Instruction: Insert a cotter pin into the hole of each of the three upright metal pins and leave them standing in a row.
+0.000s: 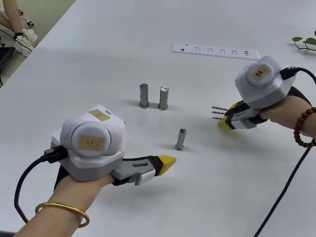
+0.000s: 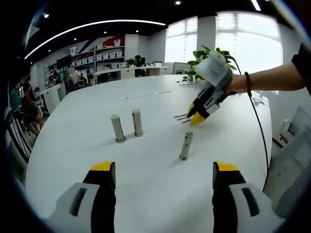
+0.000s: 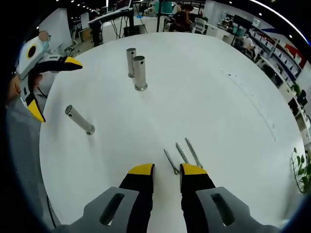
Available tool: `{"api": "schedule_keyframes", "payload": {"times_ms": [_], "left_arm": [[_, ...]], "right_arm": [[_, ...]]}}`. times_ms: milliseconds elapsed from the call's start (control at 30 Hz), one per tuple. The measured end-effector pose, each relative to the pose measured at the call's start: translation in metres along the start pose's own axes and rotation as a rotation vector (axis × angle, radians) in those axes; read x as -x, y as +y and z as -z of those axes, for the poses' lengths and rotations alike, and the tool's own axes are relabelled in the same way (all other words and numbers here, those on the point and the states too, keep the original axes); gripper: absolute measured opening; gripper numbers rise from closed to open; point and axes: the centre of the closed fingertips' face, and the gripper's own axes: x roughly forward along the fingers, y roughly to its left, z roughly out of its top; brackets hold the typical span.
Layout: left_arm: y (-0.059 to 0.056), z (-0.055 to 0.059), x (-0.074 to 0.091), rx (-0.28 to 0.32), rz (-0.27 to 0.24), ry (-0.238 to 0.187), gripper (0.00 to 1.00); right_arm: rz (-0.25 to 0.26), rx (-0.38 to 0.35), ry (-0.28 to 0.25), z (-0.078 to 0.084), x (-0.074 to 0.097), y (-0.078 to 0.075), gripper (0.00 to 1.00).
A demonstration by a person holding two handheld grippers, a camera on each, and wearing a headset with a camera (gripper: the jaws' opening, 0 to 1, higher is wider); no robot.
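Three upright metal pins stand on the white table (image 1: 98, 59). Two are side by side at the back (image 1: 143, 96) (image 1: 163, 98), and the third (image 1: 180, 139) stands alone nearer me. Three thin cotter pins (image 1: 218, 112) lie parallel on the table to their right. My right gripper (image 1: 224, 121) is low, right behind them. Its jaws stand a little apart, with the cotter pins (image 3: 182, 155) just past its tips (image 3: 167, 170). My left gripper (image 1: 165, 165) hovers in front of the lone pin (image 2: 185, 145), wide open (image 2: 163, 167) and holding nothing.
A white power strip (image 1: 215, 50) lies at the back of the table. A plant (image 1: 306, 42) is at the far right edge. Cables trail from both grippers. A person (image 1: 15, 29) sits beyond the table's left edge.
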Motion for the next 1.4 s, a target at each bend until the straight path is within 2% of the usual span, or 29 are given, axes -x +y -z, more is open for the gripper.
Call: {"api": "schedule_keyframes", "payload": {"times_ms": [200, 333, 433, 633, 700, 733, 833, 1000, 1067, 1200, 1400], "left_arm": [[0.0023, 0.0015, 0.0013, 0.001, -0.004, 0.006, 0.79], [0.0022, 0.0012, 0.0018, 0.006, -0.004, 0.005, 0.79], [0.0025, 0.0024, 0.002, 0.002, -0.005, 0.012, 0.77], [0.0038, 0.0023, 0.0028, 0.005, -0.009, 0.013, 0.77], [0.004, 0.0028, 0.0029, 0.004, -0.009, 0.016, 0.77], [0.0041, 0.003, 0.0028, 0.002, -0.009, 0.017, 0.77], [0.0045, 0.0036, 0.0028, -0.001, -0.009, 0.02, 0.76], [0.0049, 0.0031, 0.0037, 0.001, -0.01, 0.017, 0.76], [0.0041, 0.0026, 0.0044, 0.023, -0.001, 0.013, 0.74], [0.0051, 0.0011, 0.0058, 0.03, -0.005, 0.007, 0.71], [0.0025, -0.0012, 0.0067, 0.053, 0.002, 0.001, 0.69]], "right_arm": [[-0.016, -0.008, 0.029, 0.0025, -0.0011, -0.0007, 0.13], [-0.055, -0.072, 0.035, 0.0034, 0.0005, 0.006, 0.09], [-0.045, -0.075, 0.04, 0.0028, 0.0014, 0.0045, 0.07], [-0.046, -0.038, 0.063, 0.0023, 0.0025, 0.0082, 0.04], [-0.029, -0.003, 0.084, 0.0043, 0.0027, 0.007, 0.0], [-0.021, 0.04, 0.08, 0.0026, 0.001, 0.007, 0.0], [-0.009, 0.071, 0.107, 0.0048, 0.0009, 0.0069, 0.0], [-0.01, 0.084, 0.108, 0.0058, 0.0007, 0.0045, 0.0], [-0.009, 0.067, 0.106, 0.006, 0.0005, 0.0037, 0.0], [-0.014, 0.073, 0.099, 0.0061, 0.0008, 0.0035, 0.0], [-0.017, 0.04, 0.078, 0.0073, 0.0035, 0.0029, 0.0]]}}
